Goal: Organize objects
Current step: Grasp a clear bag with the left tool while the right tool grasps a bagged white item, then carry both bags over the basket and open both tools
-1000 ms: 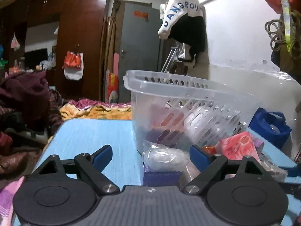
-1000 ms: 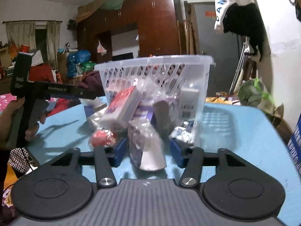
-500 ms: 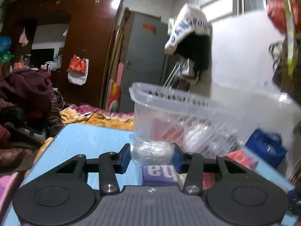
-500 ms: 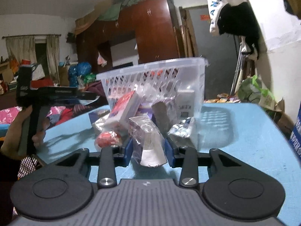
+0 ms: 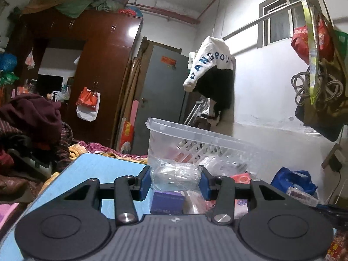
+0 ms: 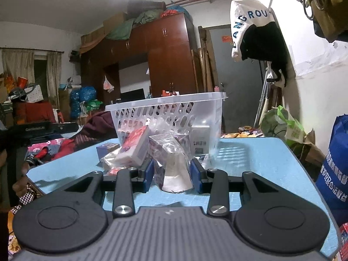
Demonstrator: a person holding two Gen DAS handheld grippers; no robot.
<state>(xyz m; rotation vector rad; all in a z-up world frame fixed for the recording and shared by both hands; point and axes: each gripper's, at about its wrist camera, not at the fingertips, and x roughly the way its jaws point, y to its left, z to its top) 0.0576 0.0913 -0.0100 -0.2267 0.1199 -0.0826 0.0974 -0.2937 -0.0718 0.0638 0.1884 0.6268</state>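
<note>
A clear slotted plastic basket (image 5: 195,137) stands on the blue table (image 5: 97,167), with packets piled in front of it. In the left wrist view my left gripper (image 5: 175,181) is shut on a clear bag holding a white roll (image 5: 176,175), lifted just below the basket's rim. In the right wrist view my right gripper (image 6: 171,170) is shut on a clear-wrapped white packet (image 6: 174,163), held in front of the same basket (image 6: 167,111). A red and white box (image 6: 134,145) leans in the pile beside it.
A purple box (image 5: 167,200) and a red packet (image 5: 241,177) lie on the table under my left gripper. A person's hand (image 6: 19,180) holds the other gripper at the left of the right wrist view. A blue bag (image 6: 335,163) stands at the table's right edge.
Both grippers closed: the left on the bagged roll, the right on the wrapped packet. Each item has been lifted off the pile, the left one up toward the basket's rim.
</note>
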